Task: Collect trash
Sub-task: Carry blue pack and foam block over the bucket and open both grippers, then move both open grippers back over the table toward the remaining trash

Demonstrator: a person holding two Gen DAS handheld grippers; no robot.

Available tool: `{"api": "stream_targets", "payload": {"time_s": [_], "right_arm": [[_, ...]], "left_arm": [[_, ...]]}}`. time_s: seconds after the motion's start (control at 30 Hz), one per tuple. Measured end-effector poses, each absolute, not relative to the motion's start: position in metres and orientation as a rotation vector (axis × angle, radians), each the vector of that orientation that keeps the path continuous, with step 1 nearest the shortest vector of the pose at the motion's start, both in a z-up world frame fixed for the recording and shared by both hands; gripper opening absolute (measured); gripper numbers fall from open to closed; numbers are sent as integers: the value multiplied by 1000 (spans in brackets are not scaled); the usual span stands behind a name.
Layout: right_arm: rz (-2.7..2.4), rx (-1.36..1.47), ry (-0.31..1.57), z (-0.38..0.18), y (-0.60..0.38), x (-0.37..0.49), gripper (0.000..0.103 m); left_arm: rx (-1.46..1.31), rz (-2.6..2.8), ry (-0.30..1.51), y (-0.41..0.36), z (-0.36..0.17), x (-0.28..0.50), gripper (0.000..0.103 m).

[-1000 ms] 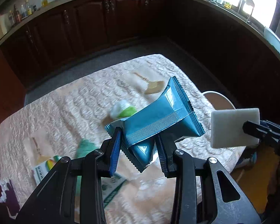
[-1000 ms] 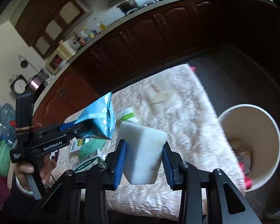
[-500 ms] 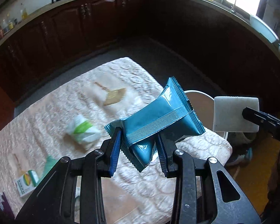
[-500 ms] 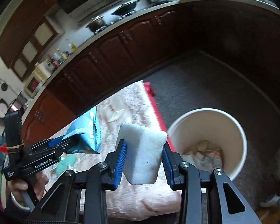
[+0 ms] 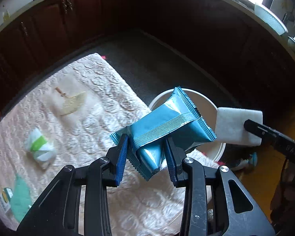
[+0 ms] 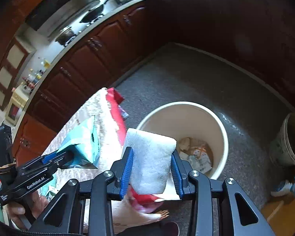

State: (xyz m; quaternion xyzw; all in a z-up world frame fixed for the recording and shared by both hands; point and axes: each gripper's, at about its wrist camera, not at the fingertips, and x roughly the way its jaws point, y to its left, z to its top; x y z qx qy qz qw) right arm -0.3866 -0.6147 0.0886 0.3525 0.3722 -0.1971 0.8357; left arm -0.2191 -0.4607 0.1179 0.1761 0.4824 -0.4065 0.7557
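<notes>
My left gripper (image 5: 145, 155) is shut on a blue foil snack wrapper (image 5: 167, 122), held over the table's right edge in front of the white trash bin (image 5: 210, 106). In the right wrist view the same wrapper (image 6: 82, 139) and the left gripper (image 6: 55, 159) appear at the left. My right gripper (image 6: 150, 167) is shut on a white foam block (image 6: 149, 157), just left of the bin (image 6: 186, 106), which holds crumpled paper. In the left wrist view the foam block (image 5: 238, 125) hangs at the bin's right side.
A table with a cream quilted cloth (image 5: 84, 118) carries a green-and-white wrapper (image 5: 39, 147), a teal scrap (image 5: 19, 198), a small carton (image 5: 5, 198) and a tan scrap (image 5: 70, 102). Dark cabinets (image 5: 68, 19) ring the room. A second pail (image 6: 291, 139) stands right of the bin.
Both grippers have swung to the right, from over the table toward the bin, each still holding its item. The bin now fills more of both views.
</notes>
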Motion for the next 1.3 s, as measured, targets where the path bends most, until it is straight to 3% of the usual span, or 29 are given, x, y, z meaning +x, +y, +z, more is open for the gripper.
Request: {"api": "stream_targets", "payload": {"time_s": [0.67, 0.7, 0.77, 0.87, 1.3], "right_arm": [[-528, 787, 846, 57, -644, -402, 36], [-539, 789, 847, 57, -645, -402, 38], [-555, 787, 843, 56, -647, -402, 51], [-577, 783, 837, 59, -649, -403, 60], [-550, 776, 847, 57, -640, -398, 61]], "left_arm": [[410, -886, 1117, -511, 87, -226, 37], [400, -891, 1129, -511, 85, -225, 40], [372, -907, 1142, -511, 84, -223, 43], [322, -926, 1169, -509, 84, -218, 52], [314, -886, 1131, -480, 94, -216, 54]]}}
